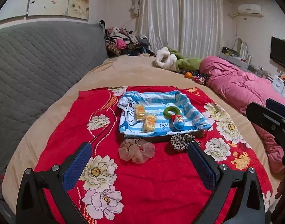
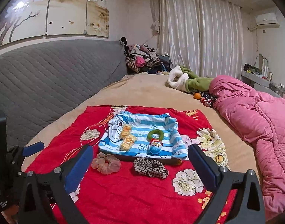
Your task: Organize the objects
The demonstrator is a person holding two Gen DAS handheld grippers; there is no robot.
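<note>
Before me a shallow tray lined with blue-and-white striped cartoon cloth [image 1: 161,100] lay on the bed. Inside it I saw two yellow wrapped snack cakes [image 1: 149,124] side by side at the left, a green ring [image 1: 169,111], and a blue foil-wrapped egg [image 1: 179,122] touching it. A sheer pink scrunchie [image 1: 136,150] and a leopard-print scrunchie [image 2: 150,167] lay flat just outside.

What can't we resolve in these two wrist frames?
- Tray walls and base: the striped cloth drapes over them in both views; only the front edge shows.
- Small orange thing at the tray's front right corner: mostly under the cloth, unidentifiable.
- Egg toy label: too small to read.
- Snack packs: print blurred.
- Leopard scrunchie: its right end is behind the left tongs' finger in the left view.
</note>
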